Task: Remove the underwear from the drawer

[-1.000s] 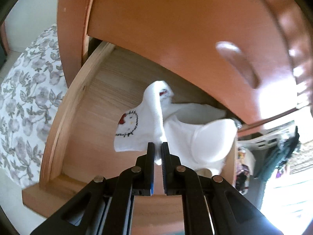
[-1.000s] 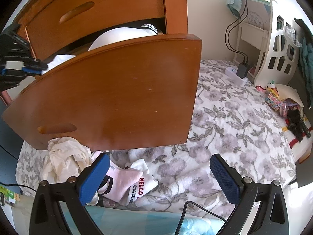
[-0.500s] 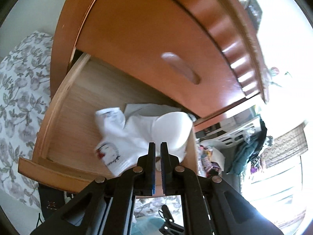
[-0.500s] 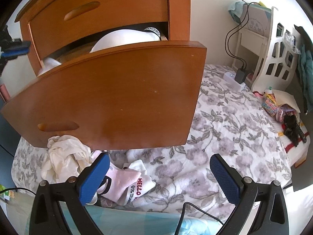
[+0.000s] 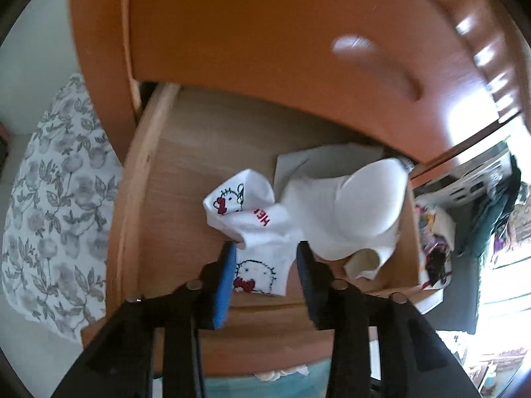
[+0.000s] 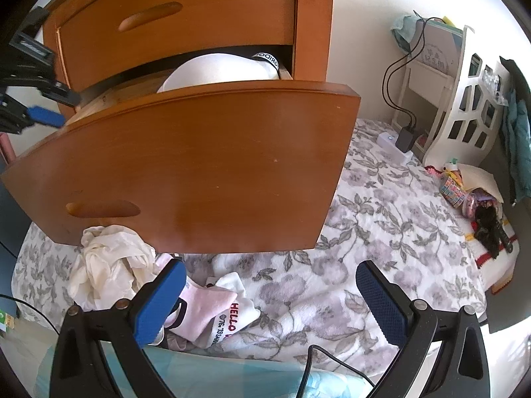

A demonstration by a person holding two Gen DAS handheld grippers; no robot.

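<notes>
In the left wrist view the open wooden drawer (image 5: 186,182) holds a pair of white cartoon-print socks (image 5: 255,229) and a white bra (image 5: 358,212). My left gripper (image 5: 267,258) is open just above the drawer's front edge. The socks lie loose between its blue fingers (image 5: 225,278). In the right wrist view the bra's cup (image 6: 219,69) and a black waistband (image 6: 267,59) show over the drawer front (image 6: 186,165). My right gripper (image 6: 270,298) stands open and holds nothing, low over the bed in front of the drawer. The left gripper (image 6: 39,112) shows at the far left.
A floral bedspread (image 6: 381,219) lies below the drawer. On it are a cream garment (image 6: 109,262) and pink and white socks (image 6: 212,308). A closed upper drawer (image 6: 172,20) overhangs the open one. A white shelf unit (image 6: 464,109) and a charger (image 6: 406,136) stand at the right.
My left gripper was shut on white fabric held up over the drawer; it has opened and the socks now lie in the drawer between its fingers. The right gripper barely moved.
</notes>
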